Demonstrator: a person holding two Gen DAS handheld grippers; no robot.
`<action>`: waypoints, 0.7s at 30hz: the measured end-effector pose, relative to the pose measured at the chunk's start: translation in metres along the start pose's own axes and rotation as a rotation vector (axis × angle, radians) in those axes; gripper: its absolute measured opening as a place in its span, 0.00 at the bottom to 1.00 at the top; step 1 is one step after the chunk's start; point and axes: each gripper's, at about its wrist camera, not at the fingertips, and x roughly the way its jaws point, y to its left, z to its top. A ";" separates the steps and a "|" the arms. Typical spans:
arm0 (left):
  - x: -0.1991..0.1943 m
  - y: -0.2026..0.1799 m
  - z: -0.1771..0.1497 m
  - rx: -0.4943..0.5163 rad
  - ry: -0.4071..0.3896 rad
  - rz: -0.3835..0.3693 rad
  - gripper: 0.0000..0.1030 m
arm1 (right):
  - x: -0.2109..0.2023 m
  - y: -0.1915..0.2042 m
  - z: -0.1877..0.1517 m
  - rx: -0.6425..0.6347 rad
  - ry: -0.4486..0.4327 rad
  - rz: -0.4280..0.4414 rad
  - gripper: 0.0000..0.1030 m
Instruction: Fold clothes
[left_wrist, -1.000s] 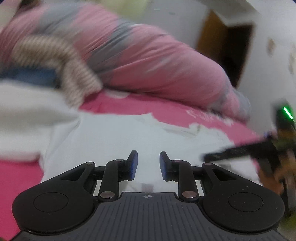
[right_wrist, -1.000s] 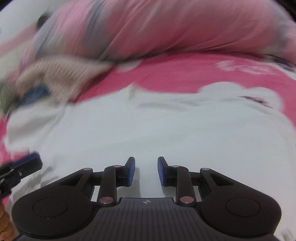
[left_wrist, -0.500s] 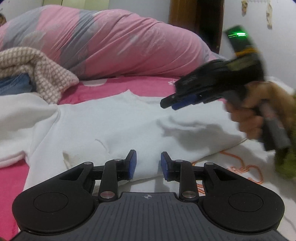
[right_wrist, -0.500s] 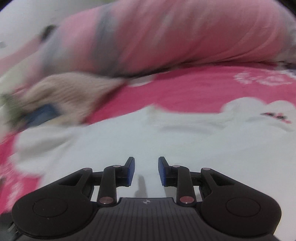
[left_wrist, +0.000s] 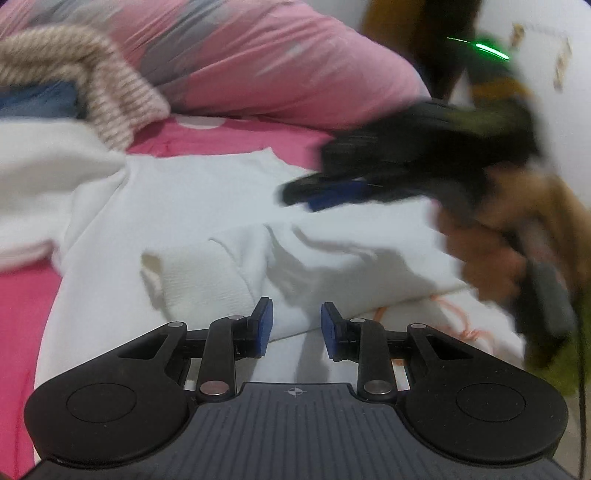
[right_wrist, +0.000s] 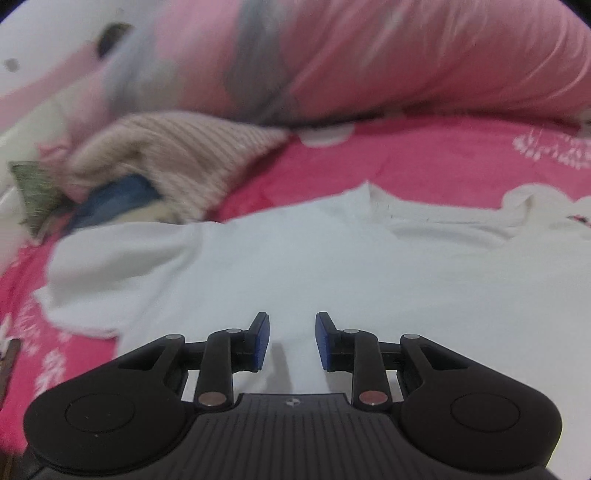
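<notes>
Centrally, a white knit garment (right_wrist: 332, 258) spread flat on the pink printed bedsheet (right_wrist: 424, 162), left gripper (left_wrist: 294, 328) low at 6 o'clock, jaws narrowly parted and empty, right gripper (right_wrist: 291, 339) likewise, striped beige sweater (right_wrist: 177, 155) at 10 o'clock.

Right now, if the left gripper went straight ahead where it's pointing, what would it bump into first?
Probably the white garment spread on the pink bed sheet. The left gripper tilts down at it with open, empty jaws, and nothing shows in between. Depth is hard to judge in this blurred view.
</notes>
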 end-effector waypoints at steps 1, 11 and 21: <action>-0.005 0.005 0.001 -0.039 -0.004 -0.002 0.28 | -0.009 -0.001 -0.006 0.001 0.003 0.010 0.28; -0.098 0.108 -0.003 -0.528 -0.178 0.252 0.31 | 0.026 0.014 -0.050 -0.013 0.013 -0.048 0.28; -0.147 0.260 0.008 -1.004 -0.438 0.627 0.33 | 0.024 0.006 -0.060 0.017 -0.076 -0.019 0.28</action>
